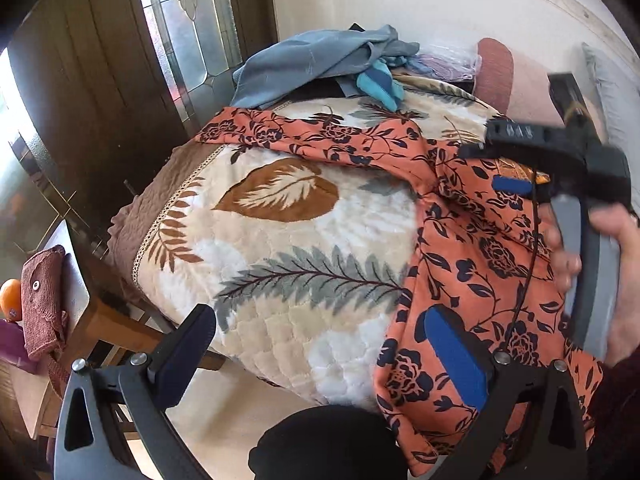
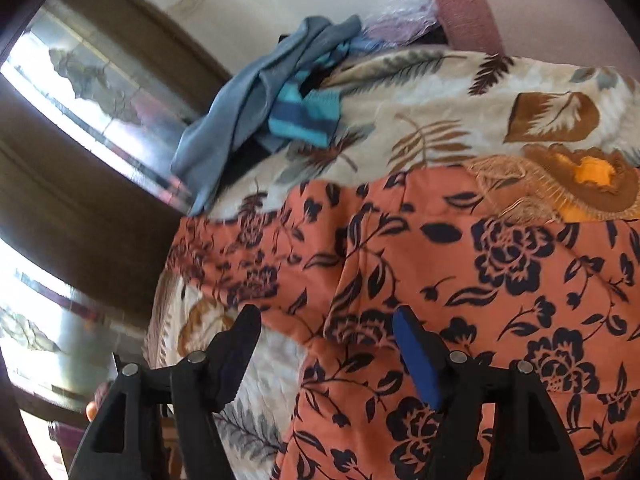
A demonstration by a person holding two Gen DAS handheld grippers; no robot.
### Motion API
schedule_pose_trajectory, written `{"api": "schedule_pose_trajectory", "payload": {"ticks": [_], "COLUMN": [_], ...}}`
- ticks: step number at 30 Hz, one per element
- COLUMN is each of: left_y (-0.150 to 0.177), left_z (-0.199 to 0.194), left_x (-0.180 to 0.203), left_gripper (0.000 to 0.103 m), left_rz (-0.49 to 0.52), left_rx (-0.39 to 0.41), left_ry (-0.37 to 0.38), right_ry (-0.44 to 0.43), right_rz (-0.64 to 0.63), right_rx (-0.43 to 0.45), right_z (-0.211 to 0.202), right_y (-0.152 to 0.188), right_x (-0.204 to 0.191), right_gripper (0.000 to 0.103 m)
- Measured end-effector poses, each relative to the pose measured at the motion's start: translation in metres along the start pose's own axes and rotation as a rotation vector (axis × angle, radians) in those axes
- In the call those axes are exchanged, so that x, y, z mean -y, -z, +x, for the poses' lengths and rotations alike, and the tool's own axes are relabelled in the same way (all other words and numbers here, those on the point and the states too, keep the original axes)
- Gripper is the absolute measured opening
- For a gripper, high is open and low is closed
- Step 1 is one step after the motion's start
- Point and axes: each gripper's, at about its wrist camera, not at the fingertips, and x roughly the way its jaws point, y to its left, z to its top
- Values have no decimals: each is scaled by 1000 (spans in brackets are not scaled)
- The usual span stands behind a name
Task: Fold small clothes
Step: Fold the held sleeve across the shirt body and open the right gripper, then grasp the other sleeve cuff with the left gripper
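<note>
Leaf-print bed [image 1: 280, 240] carrying orange floral garment [image 2: 460, 280], half spread; both tools, left [image 1: 320, 360] and right [image 2: 326, 352], gaping, holding nothing; risk: loose sleeve bunching if gripped off-edge.

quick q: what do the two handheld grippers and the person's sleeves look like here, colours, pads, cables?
Both are black plastic two-finger units. The left gripper has curved black arms with triangular cutouts, silver pivot bolts and a blue pad on one finger. The right gripper matches: blue pad, silver bolts. In the left wrist view it shows a grey handle and a thin black cable. The sleeve looks dark maroon.
</note>
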Motion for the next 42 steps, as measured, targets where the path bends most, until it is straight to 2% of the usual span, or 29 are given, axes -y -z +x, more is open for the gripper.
{"api": "schedule_pose_trajectory", "payload": {"ticks": [1,3,6,9,10,11,12,13,15,18,21,24,26,28,29,32,33,35,38,42], "left_y": [-1,-4,-13,-26,-33,-40,-47,-54,-68,-89,-110,-131,-143,-154,-160,-170,-172,-177,-185,-197], "left_z": [1,4,13,27,35,42,48,55,69,92,114,137,157,176,186,211,219,235,251,263], "left_x": [0,0,-3,-13,-17,-21,-27,-34,-49,-79,-104,-120,-132,-144,-150,-172,-177,-184,-186,-186], "left_gripper": [103,103,103,103,103,103,103,103,103,103,103,103,102,99,95,75,73,72,71,71], "left_rz": [1,8,-15,-76,-97,-115,-134,-156,-207,-312,-401,-460,-523,-574,-591,-687,-712,-747,-774,-785], "left_rx": [2,3,0,-1,-8,-17,-22,-24,-32,-56,-66,-70,-99,-121,-134,-140,-148,-164,-172,-167], "left_ry": [-4,-7,-15,-16,-17,-16,-12,-9,-22,-10,-10,24,40,42,40,74,92,132,152,126], "right_ry": [-10,11,51,174,239,309,362,345,322,306,341,304,316,319,322,292,276,250,234,214], "right_rz": [-21,-33,39,122,132,145,174,160,102,17,7,-9,-17,-48,-59,-49,-42,-29,-23,-13], "right_rx": [-6,38,116,153,129,61,-13,26,74,189,206,277,267,266,266,275,281,289,297,302], "right_z": [-1,-16,-48,-65,-62,-51,-40,-46,-60,-76,-72,-80,-80,-87,-86,-84,-84,-83,-81,-81], "right_y": [6,13,19,18,16,18,22,27,32,53,72,82,82,85,85,85,86,86,85,86], "right_x": [3,19,57,111,132,152,173,180,172,165,179,184,182,177,174,180,182,186,187,190], "right_gripper": [72,72,72,72,72,71,61,55,55,55,55,55,58,66,67,69,69,69,70,70]}}
